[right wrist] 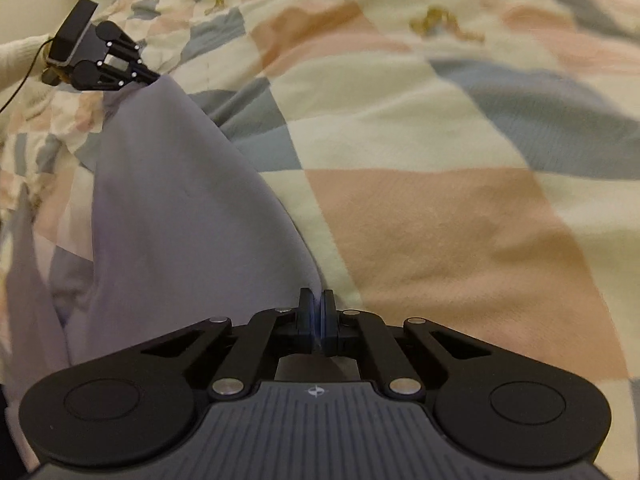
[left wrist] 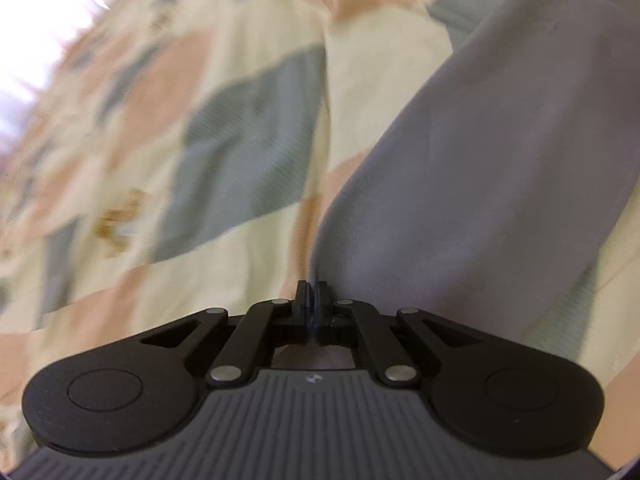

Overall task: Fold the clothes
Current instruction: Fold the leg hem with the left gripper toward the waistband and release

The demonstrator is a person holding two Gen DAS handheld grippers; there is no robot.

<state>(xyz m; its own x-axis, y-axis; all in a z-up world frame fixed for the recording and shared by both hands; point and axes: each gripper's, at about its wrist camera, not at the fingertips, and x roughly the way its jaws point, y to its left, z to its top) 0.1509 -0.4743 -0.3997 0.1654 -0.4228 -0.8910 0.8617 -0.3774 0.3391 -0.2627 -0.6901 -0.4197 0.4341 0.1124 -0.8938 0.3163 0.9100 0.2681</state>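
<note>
Both tools — left tool [left wrist: 312,290], right tool [right wrist: 317,300] — pinched onto lilac garment [right wrist: 176,200].

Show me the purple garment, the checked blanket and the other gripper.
purple garment [right wrist: 168,200]: right wrist view, its flat middle.
checked blanket [right wrist: 440,220]: right wrist view, an orange square.
left gripper [right wrist: 154,77]: right wrist view, tips of its fingers.

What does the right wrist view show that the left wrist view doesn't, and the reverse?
Only the right wrist view shows the whole left tongs from outside, pinching one end of the lavender garment, plus a cream sleeve behind them. Only the left wrist view shows a bright washed-out patch at upper left. Both show the garment stretched over the checked quilt, and shut tongs.
</note>
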